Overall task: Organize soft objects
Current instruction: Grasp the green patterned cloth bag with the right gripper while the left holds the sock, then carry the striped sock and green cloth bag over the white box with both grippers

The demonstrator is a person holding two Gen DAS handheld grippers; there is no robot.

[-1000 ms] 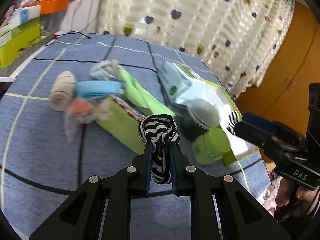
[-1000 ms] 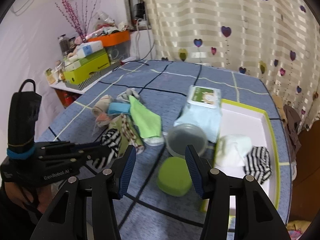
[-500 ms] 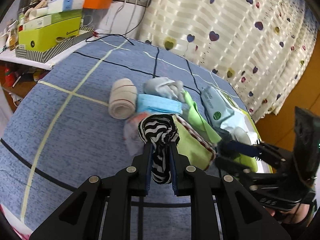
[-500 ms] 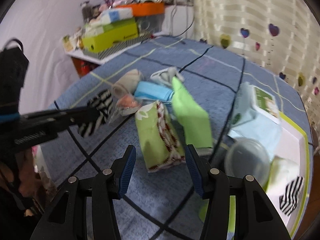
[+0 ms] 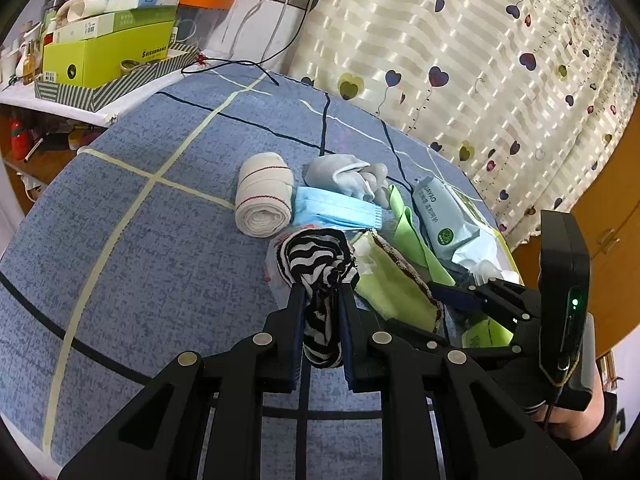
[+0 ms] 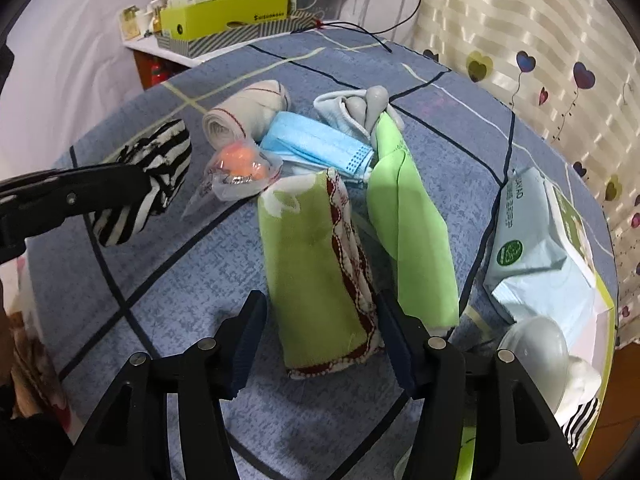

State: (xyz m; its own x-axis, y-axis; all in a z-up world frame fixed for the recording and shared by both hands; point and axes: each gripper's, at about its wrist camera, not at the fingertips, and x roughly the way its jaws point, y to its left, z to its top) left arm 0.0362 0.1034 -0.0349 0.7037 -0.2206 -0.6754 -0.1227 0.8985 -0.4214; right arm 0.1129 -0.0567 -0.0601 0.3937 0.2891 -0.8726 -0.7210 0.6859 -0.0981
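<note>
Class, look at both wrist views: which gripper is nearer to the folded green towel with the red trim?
Right. The right gripper, jaws opening, straddles the towel. The left gripper, shut on the striped sock, stays off to the towel's side.

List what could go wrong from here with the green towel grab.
The right gripper is opening its jaws astride the rolled green towel, not yet pressing it. The green cloth lies right beside the right-hand finger, so it may get pinched too. The towel is loosely rolled, so it could unroll when lifted. The left gripper holds a striped sock close by, so the two tools might bump.
</note>
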